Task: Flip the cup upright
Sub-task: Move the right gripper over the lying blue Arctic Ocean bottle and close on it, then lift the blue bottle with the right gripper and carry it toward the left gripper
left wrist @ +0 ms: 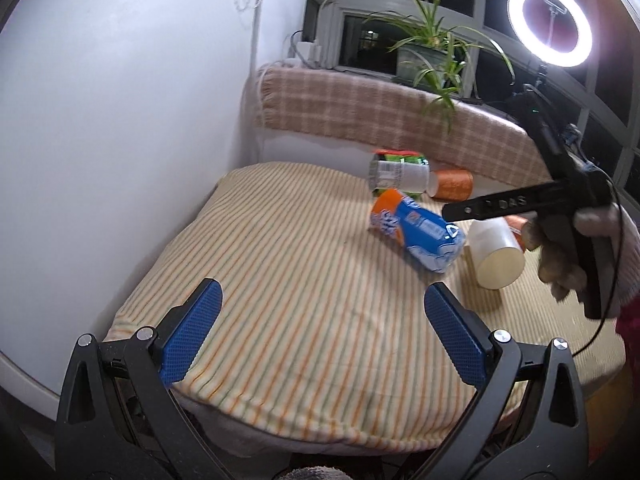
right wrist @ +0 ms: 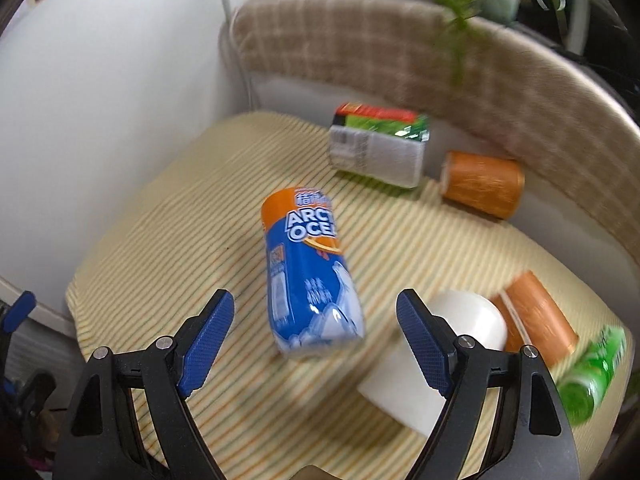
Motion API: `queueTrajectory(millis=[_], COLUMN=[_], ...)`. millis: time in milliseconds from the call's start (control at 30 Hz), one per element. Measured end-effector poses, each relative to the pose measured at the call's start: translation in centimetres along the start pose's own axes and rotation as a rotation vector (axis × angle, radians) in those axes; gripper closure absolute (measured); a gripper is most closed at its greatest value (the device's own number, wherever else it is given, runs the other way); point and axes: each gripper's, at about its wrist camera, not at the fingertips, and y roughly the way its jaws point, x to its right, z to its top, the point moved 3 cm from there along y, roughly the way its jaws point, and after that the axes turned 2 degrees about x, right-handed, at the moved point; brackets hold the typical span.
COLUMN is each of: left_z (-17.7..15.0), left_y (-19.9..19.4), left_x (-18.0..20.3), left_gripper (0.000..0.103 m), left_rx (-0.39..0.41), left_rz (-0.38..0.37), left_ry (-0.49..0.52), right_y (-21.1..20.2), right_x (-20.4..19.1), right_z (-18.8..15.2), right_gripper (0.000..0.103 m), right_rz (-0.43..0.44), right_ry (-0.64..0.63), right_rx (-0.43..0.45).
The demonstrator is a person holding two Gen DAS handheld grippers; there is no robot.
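Note:
A white cup (right wrist: 432,356) lies on its side on the striped cloth (right wrist: 168,240), its mouth toward the camera; it also shows in the left wrist view (left wrist: 496,252). My right gripper (right wrist: 316,332) is open and empty, hovering above the cloth with its right finger in front of the cup. The right gripper's black body (left wrist: 560,200) shows in the left wrist view, held by a gloved hand beside the cup. My left gripper (left wrist: 324,328) is open and empty over the near part of the cloth (left wrist: 280,280).
A blue and orange bottle (right wrist: 308,276) lies just left of the cup. A green and white can (right wrist: 376,144), two orange cups (right wrist: 482,184) (right wrist: 536,316) and a green bottle (right wrist: 592,376) lie around. A checked cushion (left wrist: 380,108), plant (left wrist: 432,52) and ring light (left wrist: 550,24) stand behind.

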Motion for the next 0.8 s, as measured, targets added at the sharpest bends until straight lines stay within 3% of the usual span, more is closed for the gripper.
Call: queueTrajectory(millis=[333,567,700,800], left_z=[-0.2,-0.4,-0.4,-0.3], left_y=[0.1,0.4,0.5,0.4], left_x=[-3.0,-3.8,-4.0,-4.1], left_gripper=[0.0,0.0,0.0,0.0], left_rx=[-0.008,-0.017,-0.018,-0.016], left_rz=[0.038,0.042,0.047,0.052], left_ry=[-0.057,-0.074,-0.08,-0.081], right_y=[5.6,8.1,9.0,9.1], right_x=[-1.2,-0.5,-0.4,-0.3], right_z=[1.8,1.8,1.7,1.7], right_gripper=[0.02,0.02,0.036,0.038], right_rz=[-0.038,-0.051,-0.041,-0.037], right_ry=[-0.078,-0.064,-0.056,-0.052], right_rx=[-0.189,-0.258,-0.277,-0.272])
